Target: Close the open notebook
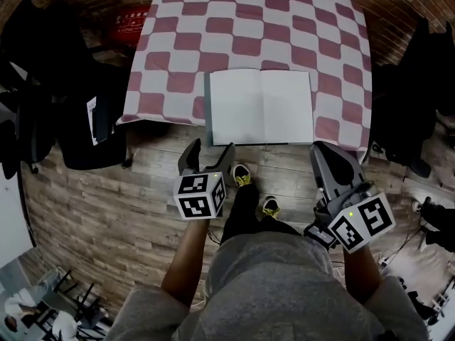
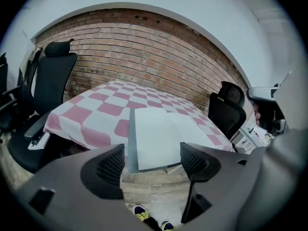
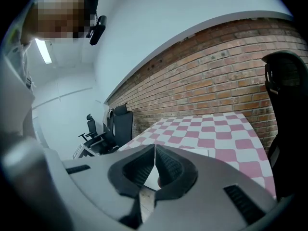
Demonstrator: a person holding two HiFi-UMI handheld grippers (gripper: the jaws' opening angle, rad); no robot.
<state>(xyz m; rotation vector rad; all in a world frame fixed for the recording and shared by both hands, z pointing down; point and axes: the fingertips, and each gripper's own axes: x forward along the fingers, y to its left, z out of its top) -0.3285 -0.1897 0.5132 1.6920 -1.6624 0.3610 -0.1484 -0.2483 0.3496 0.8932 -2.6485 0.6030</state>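
Jaws of the grey left gripper point(image 1: 210, 150) stood wide apart, empty, at seven o'clock of the open white paper notebook point(image 1: 261, 106) lying at the near edge of the pink-and-white checked tablecloth point(image 1: 234, 20). The grey right gripper point(image 1: 328, 151), at five o'clock, was closed on nothing.

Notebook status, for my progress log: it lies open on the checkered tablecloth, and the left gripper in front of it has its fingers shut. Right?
Not shut. The left gripper has its fingers wide apart and empty, as the left gripper view shows; the notebook does lie open on the checkered tablecloth.
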